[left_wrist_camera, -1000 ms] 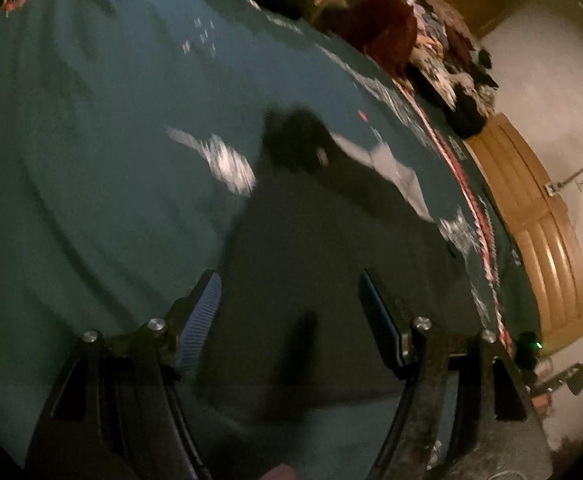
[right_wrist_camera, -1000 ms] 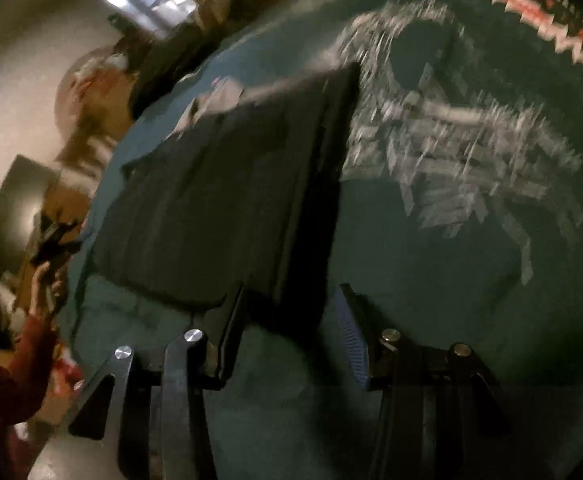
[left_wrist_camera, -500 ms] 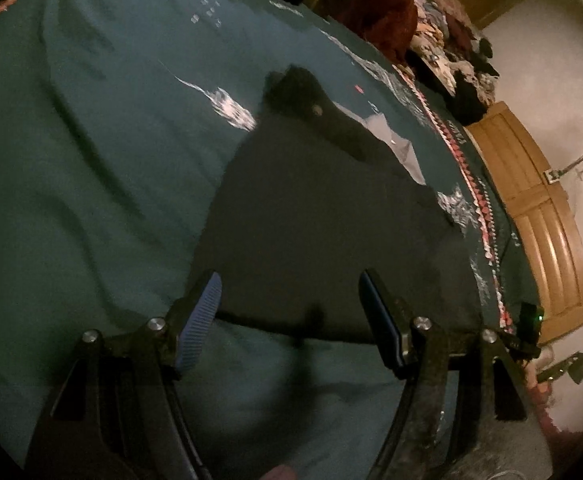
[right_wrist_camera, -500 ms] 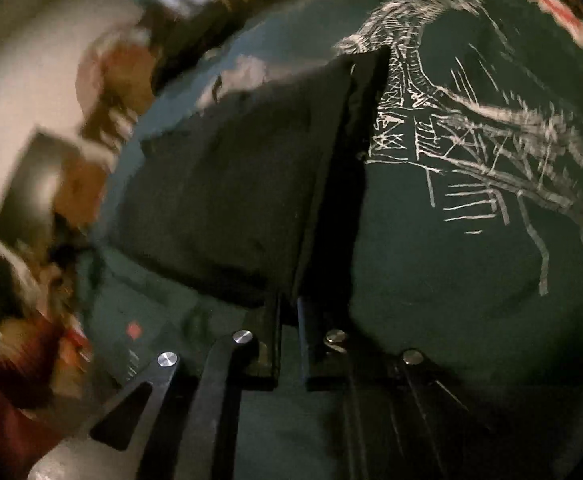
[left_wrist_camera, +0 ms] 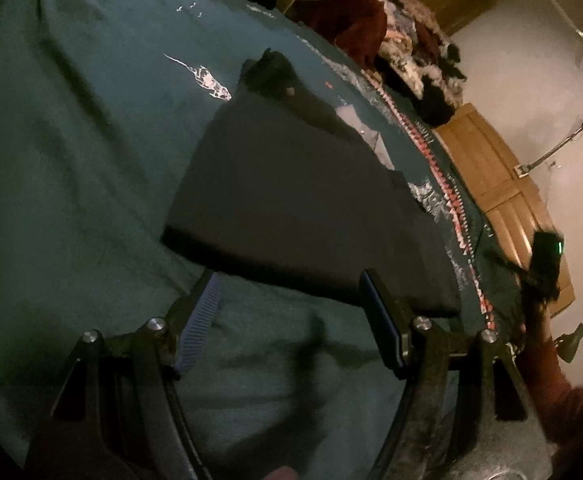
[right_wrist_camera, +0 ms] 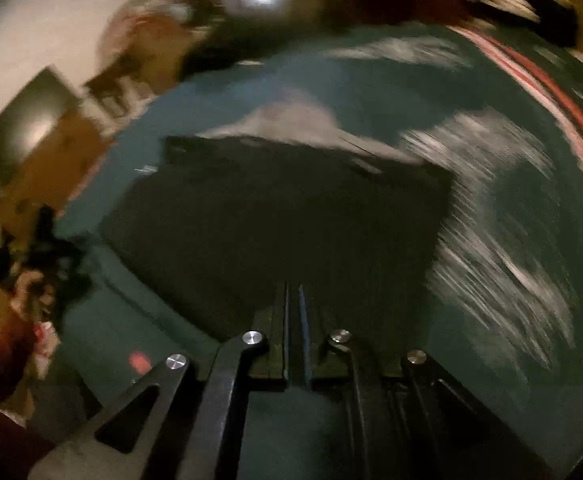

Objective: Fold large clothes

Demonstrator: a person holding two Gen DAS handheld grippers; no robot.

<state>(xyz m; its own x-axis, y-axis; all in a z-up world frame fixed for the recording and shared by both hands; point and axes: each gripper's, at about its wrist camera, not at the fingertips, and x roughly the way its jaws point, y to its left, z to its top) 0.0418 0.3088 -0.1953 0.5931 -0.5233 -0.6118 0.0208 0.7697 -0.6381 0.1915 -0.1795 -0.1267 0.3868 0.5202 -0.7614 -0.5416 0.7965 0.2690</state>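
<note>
Lying flat on a dark teal bedspread point(left_wrist_camera: 71, 152), the folded black garment point(left_wrist_camera: 291, 200) forms a rough rectangle with its near edge just ahead of the left gripper point(left_wrist_camera: 291, 296), whose blue-ribbed fingers point(left_wrist_camera: 201, 316) stand well spread above the cloth; nothing is caught between them, and the garment's near hem runs across the gap just past their tips. At the garment's far end a darker bunched part point(left_wrist_camera: 271, 72) rises slightly, with a small pale button-like dot on it. White sketch-like prints point(left_wrist_camera: 207, 80) and a red-and-white zigzag border point(left_wrist_camera: 443, 184) mark the bedspread, and beyond its far edge sits a heap of mixed clothes point(left_wrist_camera: 403, 40) next to a wooden panelled door point(left_wrist_camera: 499, 184) and a pale wall. At the right of the left wrist view a dark device with a green light point(left_wrist_camera: 547, 252) shows above a dark red sleeve point(left_wrist_camera: 571, 400). The right wrist view is heavily blurred: the right gripper point(right_wrist_camera: 296, 300) has its fingers pressed nearly together, only a thin slit left between them, having just eased apart a little, with the black garment point(right_wrist_camera: 283, 216) directly beyond the tips; whether a layer of fabric is pinched in that slit cannot be told. The bedspread point(right_wrist_camera: 371, 92) surrounds the garment there, with smeared white print point(right_wrist_camera: 503, 232) to its right.
</note>
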